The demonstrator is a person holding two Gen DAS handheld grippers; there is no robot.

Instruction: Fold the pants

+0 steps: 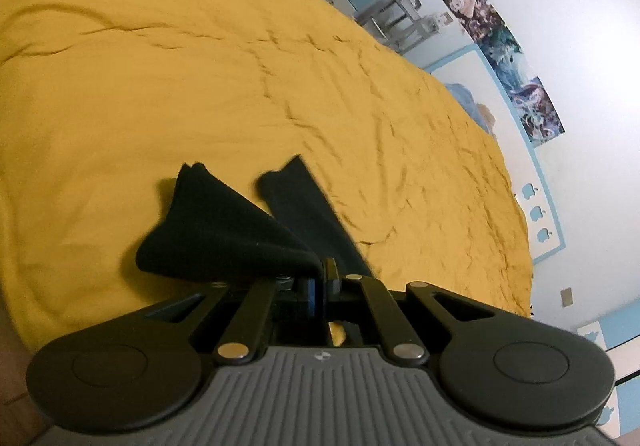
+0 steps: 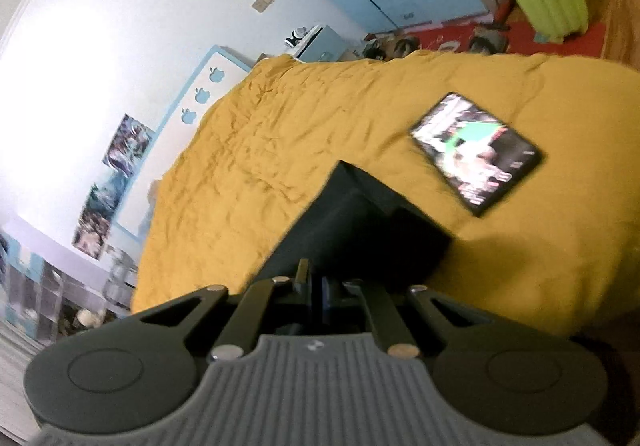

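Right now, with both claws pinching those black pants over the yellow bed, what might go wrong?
The left gripper and right gripper each pinch only an edge of the pants, so the cloth could slip free. The two legs hang apart, so the fold may land uneven. The lit tablet lies close by on the bedspread; swinging cloth might drag it.
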